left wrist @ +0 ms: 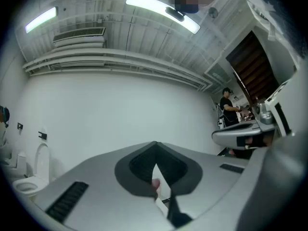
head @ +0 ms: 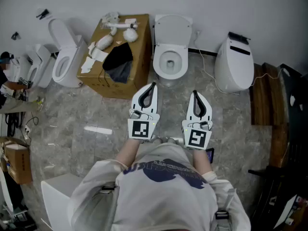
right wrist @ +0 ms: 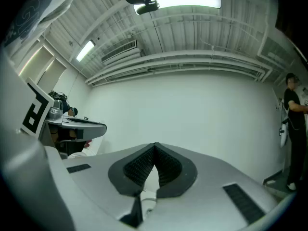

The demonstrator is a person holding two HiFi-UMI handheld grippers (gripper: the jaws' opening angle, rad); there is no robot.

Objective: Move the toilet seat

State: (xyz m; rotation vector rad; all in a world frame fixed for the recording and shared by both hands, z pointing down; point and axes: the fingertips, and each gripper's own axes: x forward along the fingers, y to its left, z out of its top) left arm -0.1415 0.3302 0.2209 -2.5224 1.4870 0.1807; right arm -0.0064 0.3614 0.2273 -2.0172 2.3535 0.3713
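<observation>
Head view: you're holding left gripper [head: 150, 87] and right gripper [head: 198, 96] level, well short of the toilet seat [head: 158, 65]. Left gripper view alone: jaws pressing together, empty. Right gripper view: jaws likewise, facing a bystander [right wrist: 292, 129].

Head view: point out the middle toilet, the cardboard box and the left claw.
middle toilet [head: 158, 64], head view, left side of its rim.
cardboard box [head: 139, 52], head view, bare top near the right edge.
left claw [head: 154, 84], head view, the closed tips.
</observation>
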